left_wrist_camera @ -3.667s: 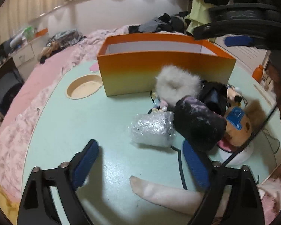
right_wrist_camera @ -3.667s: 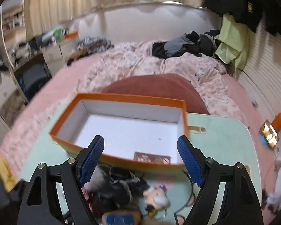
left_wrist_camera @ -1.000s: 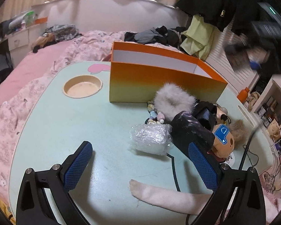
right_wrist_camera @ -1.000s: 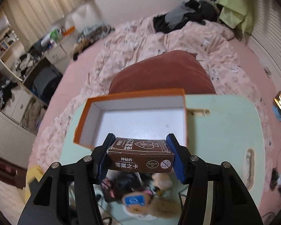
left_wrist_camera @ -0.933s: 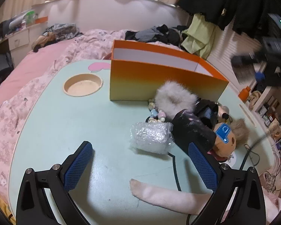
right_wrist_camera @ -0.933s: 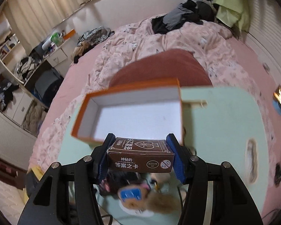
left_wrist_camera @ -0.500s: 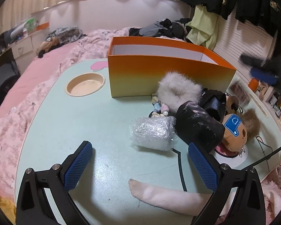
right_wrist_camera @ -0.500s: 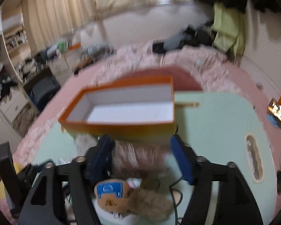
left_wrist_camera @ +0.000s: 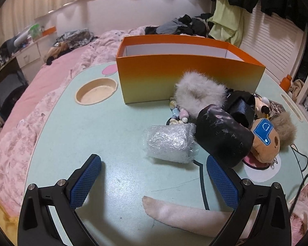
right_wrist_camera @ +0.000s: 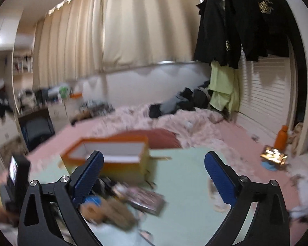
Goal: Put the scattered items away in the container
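An orange box with a white inside stands on the pale green table; it also shows, blurred, in the right wrist view. In front of it lie a grey fur puff, a black pouch, a bubble-wrap bundle, a brown plush, small beads and a pink sock. A brown card box lies on the table by the pile. My left gripper is open and empty, short of the bundle. My right gripper is open and empty above the table.
A round cup recess sits in the table left of the box. A black cable runs off the right edge. A pink bed with clothes lies beyond. An orange bottle stands on the floor.
My right gripper has let go of the brown card box, which now lies on the table by the pile, and has opened and swung upward. The left gripper has barely moved.
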A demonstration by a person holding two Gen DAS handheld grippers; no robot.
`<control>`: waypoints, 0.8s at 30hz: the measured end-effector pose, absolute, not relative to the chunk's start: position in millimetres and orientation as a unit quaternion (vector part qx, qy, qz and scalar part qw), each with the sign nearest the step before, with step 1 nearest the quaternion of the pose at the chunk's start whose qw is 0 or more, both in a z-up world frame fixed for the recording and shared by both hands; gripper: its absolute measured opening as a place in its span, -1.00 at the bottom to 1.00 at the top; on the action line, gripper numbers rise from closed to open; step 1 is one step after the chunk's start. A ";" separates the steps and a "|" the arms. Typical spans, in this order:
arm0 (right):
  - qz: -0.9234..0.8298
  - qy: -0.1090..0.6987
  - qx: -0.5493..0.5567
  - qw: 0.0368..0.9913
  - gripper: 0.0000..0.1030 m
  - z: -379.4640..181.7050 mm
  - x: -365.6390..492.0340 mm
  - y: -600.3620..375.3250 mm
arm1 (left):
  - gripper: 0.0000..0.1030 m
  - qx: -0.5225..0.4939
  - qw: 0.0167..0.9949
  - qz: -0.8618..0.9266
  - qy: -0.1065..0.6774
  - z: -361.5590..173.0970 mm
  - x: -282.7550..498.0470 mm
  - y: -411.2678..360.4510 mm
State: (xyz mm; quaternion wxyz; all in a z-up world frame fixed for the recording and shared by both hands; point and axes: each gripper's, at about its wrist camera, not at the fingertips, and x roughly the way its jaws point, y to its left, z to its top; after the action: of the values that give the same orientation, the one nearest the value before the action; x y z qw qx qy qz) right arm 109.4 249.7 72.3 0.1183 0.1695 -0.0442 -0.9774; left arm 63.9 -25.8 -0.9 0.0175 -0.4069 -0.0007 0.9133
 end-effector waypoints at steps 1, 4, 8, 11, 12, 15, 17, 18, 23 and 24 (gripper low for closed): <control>-0.973 -0.028 0.187 0.131 0.91 70.5 109.5 251.3 | 0.99 -0.407 0.017 0.913 -0.001 -0.8 64.2 -25.4; -0.952 0.018 0.269 0.146 0.91 48.9 105.2 249.6 | 0.99 -0.407 0.018 0.913 -0.001 -0.7 65.3 -25.0; -0.931 0.002 0.332 0.151 0.91 11.1 93.4 240.4 | 0.99 -0.407 0.029 0.913 -0.001 1.6 68.8 -25.3; -0.914 -0.040 0.373 0.157 0.91 -10.6 84.7 235.7 | 0.98 -0.405 0.031 0.914 -0.008 2.6 71.2 -27.6; -0.910 -0.052 0.378 0.164 0.91 -14.1 85.6 234.6 | 0.98 -0.405 0.030 0.914 -0.009 2.2 71.2 -27.6; -0.905 -0.053 0.385 0.172 0.91 -22.6 88.0 226.8 | 0.99 -0.408 0.024 0.912 0.004 0.7 69.5 -23.5; -0.907 -0.030 0.387 0.162 0.91 -27.5 89.2 216.6 | 0.99 -0.407 0.020 0.913 0.007 0.5 68.9 -22.0; -0.908 -0.023 0.387 0.160 0.91 -30.8 89.4 211.9 | 0.99 -0.406 0.019 0.914 0.007 0.3 68.8 -22.1; -0.914 0.020 0.378 0.144 0.94 -39.7 93.4 195.3 | 0.99 -0.406 0.021 0.914 0.002 -1.5 67.3 -21.7; -0.916 0.029 0.373 0.143 0.98 -41.5 93.7 192.7 | 0.99 -0.405 0.021 0.914 0.002 -1.7 67.1 -21.6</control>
State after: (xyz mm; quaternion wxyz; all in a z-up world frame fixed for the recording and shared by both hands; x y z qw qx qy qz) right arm 93.7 192.7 -41.5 0.1432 0.3732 0.0287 -0.9162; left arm 67.1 -21.6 -1.7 0.0211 -0.4055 0.0019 0.9139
